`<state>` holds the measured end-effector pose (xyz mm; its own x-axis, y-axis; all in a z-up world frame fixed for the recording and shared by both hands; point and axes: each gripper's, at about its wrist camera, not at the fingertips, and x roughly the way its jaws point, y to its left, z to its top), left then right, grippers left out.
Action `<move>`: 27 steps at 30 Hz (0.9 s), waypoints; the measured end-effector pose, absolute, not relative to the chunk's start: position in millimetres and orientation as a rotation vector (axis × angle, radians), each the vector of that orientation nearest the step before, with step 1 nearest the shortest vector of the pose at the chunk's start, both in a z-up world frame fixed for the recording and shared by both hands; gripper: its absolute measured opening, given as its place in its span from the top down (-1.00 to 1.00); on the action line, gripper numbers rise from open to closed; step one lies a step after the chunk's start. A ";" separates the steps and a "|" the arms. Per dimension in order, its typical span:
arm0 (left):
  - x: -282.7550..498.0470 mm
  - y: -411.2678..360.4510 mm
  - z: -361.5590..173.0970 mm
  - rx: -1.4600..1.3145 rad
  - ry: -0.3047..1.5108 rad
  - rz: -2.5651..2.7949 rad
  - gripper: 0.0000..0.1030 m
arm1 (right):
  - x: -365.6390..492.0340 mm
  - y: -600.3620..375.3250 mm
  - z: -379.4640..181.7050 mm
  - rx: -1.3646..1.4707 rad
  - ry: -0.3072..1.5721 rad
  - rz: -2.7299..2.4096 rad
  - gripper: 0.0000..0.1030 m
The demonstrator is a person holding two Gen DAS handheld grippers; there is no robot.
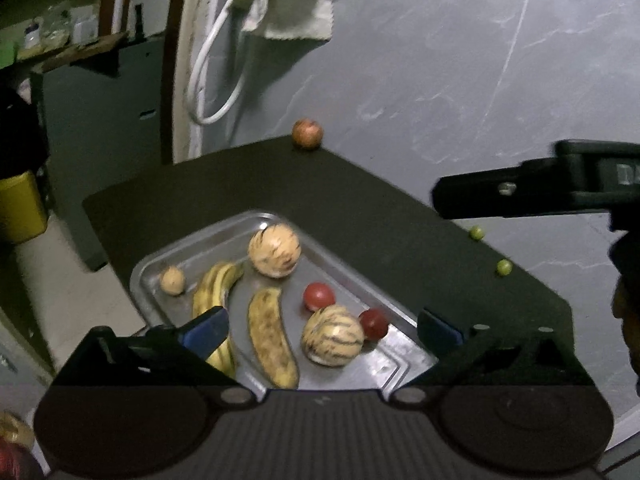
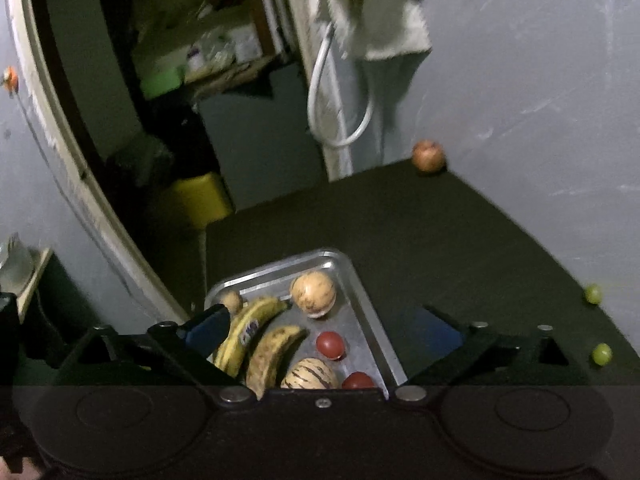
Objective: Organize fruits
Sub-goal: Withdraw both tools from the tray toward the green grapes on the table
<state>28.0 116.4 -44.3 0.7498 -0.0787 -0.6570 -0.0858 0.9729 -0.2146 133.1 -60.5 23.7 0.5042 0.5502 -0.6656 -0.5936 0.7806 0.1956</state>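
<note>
Step in hand, by judgement: gathering loose fruit into tray (image 1: 168, 264).
- Tray at bench (image 1: 360, 200) near edge; holds two bananas (image 1: 272, 336), two striped melons (image 1: 333, 335), two red tomatoes (image 1: 319, 296), one small pale fruit (image 1: 173, 280).
- Loose: apple (image 1: 307, 133) at far corner; two green grapes (image 1: 504, 267) along right edge.
- Left tool (image 1: 322, 330): wide, empty, over tray.
- Right tool (image 2: 326, 330): wide, empty.

Next: take your right tool to nearer grape; close gently, small round fruit likely rolls.
</note>
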 end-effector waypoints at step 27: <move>45.1 43.7 -20.3 -0.146 0.695 -0.204 -0.99 | 25.4 -217.2 57.5 0.105 0.646 0.338 -0.99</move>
<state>45.1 43.7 -20.3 0.7494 -0.2345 -0.6192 0.1376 0.9699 -0.2007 25.4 -217.2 57.5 0.7459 0.3402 -0.5727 -0.2755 0.9403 0.1998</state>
